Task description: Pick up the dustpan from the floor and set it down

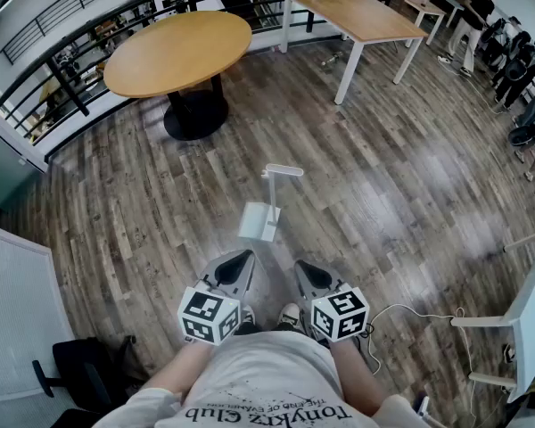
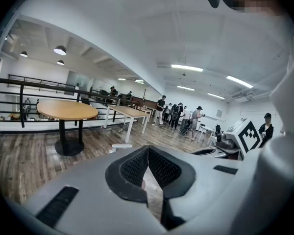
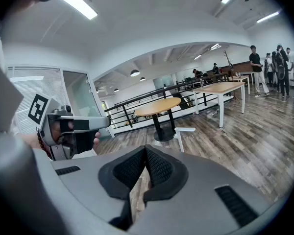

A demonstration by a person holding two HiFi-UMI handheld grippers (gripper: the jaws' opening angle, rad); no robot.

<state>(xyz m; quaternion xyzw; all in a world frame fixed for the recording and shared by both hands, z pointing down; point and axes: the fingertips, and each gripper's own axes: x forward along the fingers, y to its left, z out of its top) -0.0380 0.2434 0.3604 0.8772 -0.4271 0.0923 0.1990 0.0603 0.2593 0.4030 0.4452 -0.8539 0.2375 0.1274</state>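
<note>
The white dustpan (image 1: 266,210) stands upright on the wooden floor, its long handle (image 1: 283,171) pointing up, a short way ahead of both grippers. My left gripper (image 1: 243,256) hangs just below and left of it, shut with nothing between its jaws. My right gripper (image 1: 301,267) is beside it at the lower right, also shut and empty. In the left gripper view the jaws (image 2: 148,148) meet at the tips, and the dustpan handle (image 2: 121,145) shows beyond them. In the right gripper view the closed jaws (image 3: 145,148) point toward the dustpan (image 3: 185,130).
A round wooden table (image 1: 178,50) stands far left and a rectangular table (image 1: 357,14) far right, with a black railing (image 1: 80,78) behind. People (image 1: 517,52) gather at the far right. White furniture (image 1: 530,301), a cable (image 1: 410,315) and a black chair (image 1: 80,373) lie nearby.
</note>
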